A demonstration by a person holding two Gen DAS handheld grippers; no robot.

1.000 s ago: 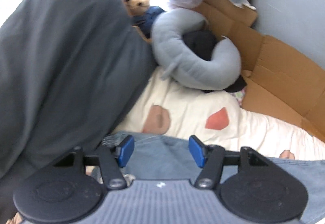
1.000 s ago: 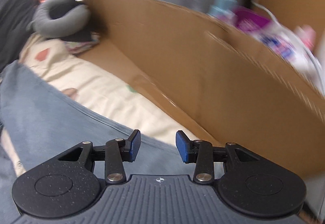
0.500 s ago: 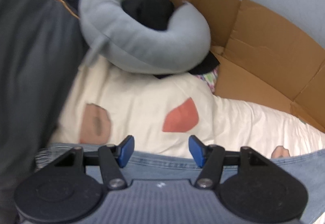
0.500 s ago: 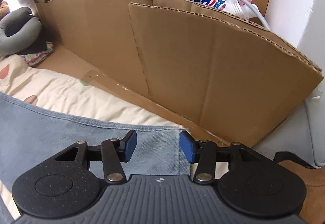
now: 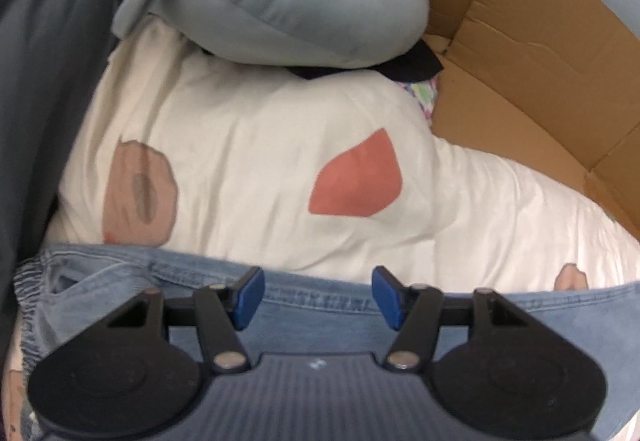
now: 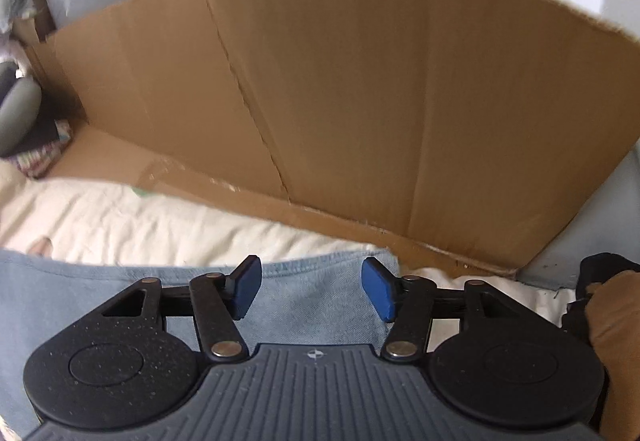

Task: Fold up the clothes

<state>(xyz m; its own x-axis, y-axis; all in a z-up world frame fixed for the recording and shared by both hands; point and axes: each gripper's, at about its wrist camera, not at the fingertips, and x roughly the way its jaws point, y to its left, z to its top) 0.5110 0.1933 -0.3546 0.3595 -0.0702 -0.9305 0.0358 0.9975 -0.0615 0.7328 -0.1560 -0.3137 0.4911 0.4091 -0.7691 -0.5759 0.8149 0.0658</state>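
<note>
Left wrist view shows the jeans' stretchy waist end beside the dark blanket; right wrist view shows their other end near the cardboard wall. The jeans lie long, sideways across the white quilt. Left hand-held gripper is spread wide over them. Right hand-held gripper has just been opening, pinching nothing.
</note>
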